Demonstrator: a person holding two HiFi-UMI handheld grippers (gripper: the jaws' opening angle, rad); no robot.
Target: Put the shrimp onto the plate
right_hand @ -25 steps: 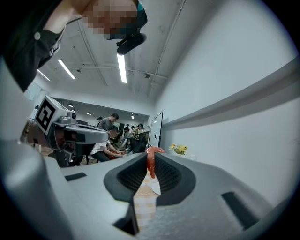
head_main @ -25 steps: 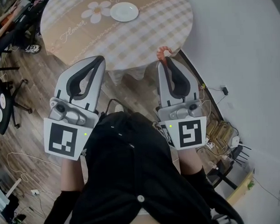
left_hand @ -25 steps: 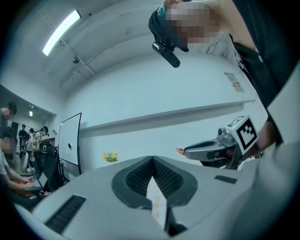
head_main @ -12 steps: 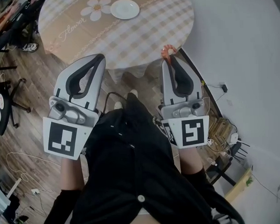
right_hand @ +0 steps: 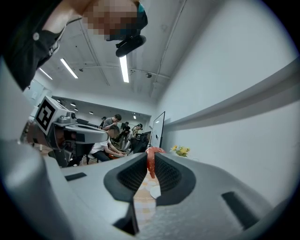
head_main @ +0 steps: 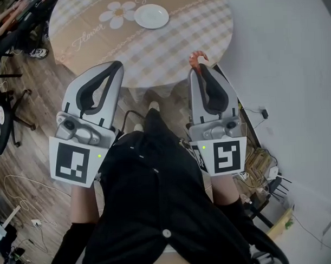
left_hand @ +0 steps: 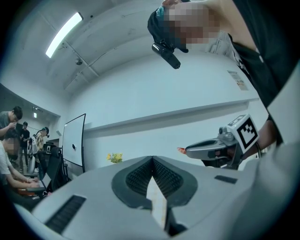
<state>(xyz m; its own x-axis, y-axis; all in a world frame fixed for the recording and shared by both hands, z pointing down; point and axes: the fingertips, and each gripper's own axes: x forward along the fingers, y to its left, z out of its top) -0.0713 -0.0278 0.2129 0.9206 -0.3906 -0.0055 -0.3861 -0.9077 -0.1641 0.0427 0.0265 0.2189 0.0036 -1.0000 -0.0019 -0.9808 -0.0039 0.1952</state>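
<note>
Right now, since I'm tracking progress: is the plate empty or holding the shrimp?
Empty: the plate lies bare on the table, while the shrimp sits pinched in the right gripper.

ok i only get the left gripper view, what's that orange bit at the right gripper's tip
Observer: A shrimp, pinched in the jaws of the right gripper.
Operator: where's the plate
Observer: The white plate sits on the far side of the round table, beside a daisy print.
Operator: anything on it
Observer: No, it looks bare in the head view.
</note>
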